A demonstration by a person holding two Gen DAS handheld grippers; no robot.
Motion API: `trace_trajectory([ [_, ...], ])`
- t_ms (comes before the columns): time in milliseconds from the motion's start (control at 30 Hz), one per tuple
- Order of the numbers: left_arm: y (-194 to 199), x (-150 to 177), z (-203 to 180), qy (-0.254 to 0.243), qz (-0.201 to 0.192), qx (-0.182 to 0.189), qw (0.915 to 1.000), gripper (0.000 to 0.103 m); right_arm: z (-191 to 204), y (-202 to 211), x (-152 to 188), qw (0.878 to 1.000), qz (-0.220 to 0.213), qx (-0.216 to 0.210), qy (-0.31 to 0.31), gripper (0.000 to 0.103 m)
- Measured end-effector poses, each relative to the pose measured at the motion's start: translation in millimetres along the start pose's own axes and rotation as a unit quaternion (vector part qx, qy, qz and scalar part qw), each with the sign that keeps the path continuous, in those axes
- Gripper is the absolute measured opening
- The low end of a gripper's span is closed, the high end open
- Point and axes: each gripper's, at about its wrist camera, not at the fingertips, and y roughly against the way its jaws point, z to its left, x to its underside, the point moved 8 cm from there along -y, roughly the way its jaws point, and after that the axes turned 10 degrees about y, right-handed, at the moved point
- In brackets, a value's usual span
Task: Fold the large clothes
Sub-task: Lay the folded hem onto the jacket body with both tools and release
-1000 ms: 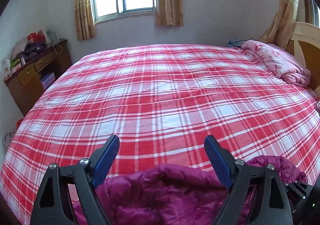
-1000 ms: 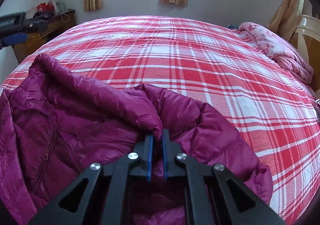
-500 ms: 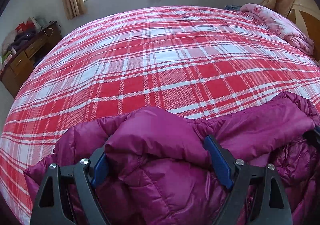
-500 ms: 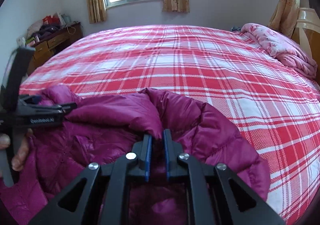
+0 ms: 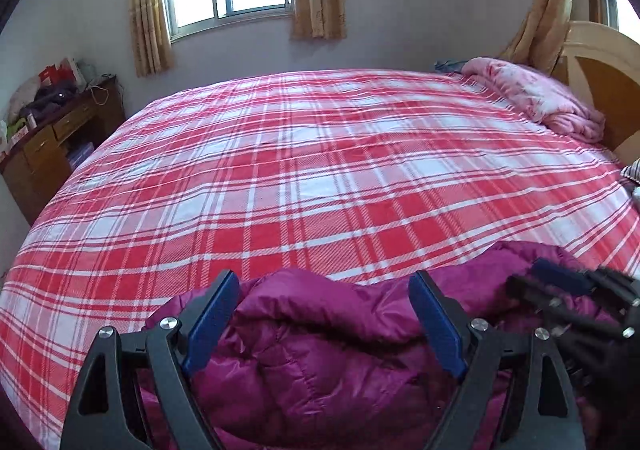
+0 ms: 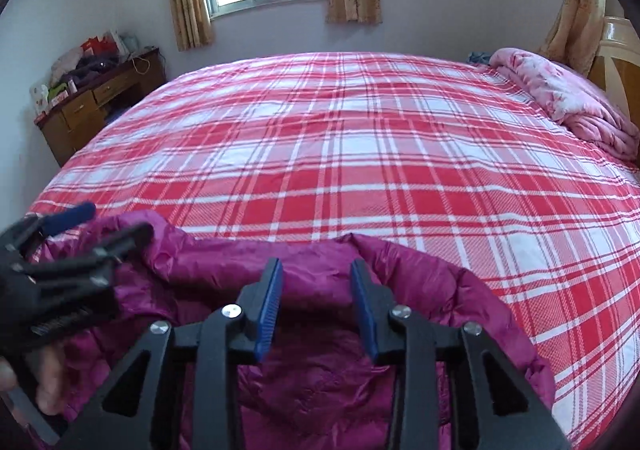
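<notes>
A red plaid bed (image 5: 320, 178) carries the bunched magenta down jacket (image 5: 328, 362) at its near edge. Above the jacket, the left gripper (image 5: 324, 314) stands with jaws spread wide, gripping nothing. The right gripper (image 6: 316, 298) has jaws moderately apart, also empty.

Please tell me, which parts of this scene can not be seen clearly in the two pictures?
- The jacket: its near part is cut off by the bottom edge and covered by the left gripper and right gripper, in both views.
- Items on the desk: too small to identify.
- Headboard: cut off by the dark lens rim.
- Left gripper in the right wrist view: blurred.
</notes>
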Motion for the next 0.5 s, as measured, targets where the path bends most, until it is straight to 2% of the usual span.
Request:
trace_trajectory([
  [67, -12.6, 4.0, -5.8, -0.002, 0.026, 0.001, 0.9997, 0.087, -2.9, -3.8, 13.2, 1.000, 0.007, -0.004, -0.007, 0.038],
  [200, -55.0, 43.2, 11.9, 0.005, 0.086, -0.037, 0.9956, 0.087, -3.9, -1.2, 19.1, 1.000, 0.006, -0.006, -0.008, 0.036],
  [300, -59.2, 51.3, 20.4, 0.023, 0.085, -0.026, 0.9958, 0.087, -0.6, -5.8, 22.3, 1.000, 0.013, -0.006, -0.002, 0.037],
  [500, -65.1, 54.7, 17.9, 0.011, 0.088, -0.044, 0.9951, 0.092, -1.7, -14.7, 27.7, 1.000, 0.026, -0.014, -0.010, 0.037],
])
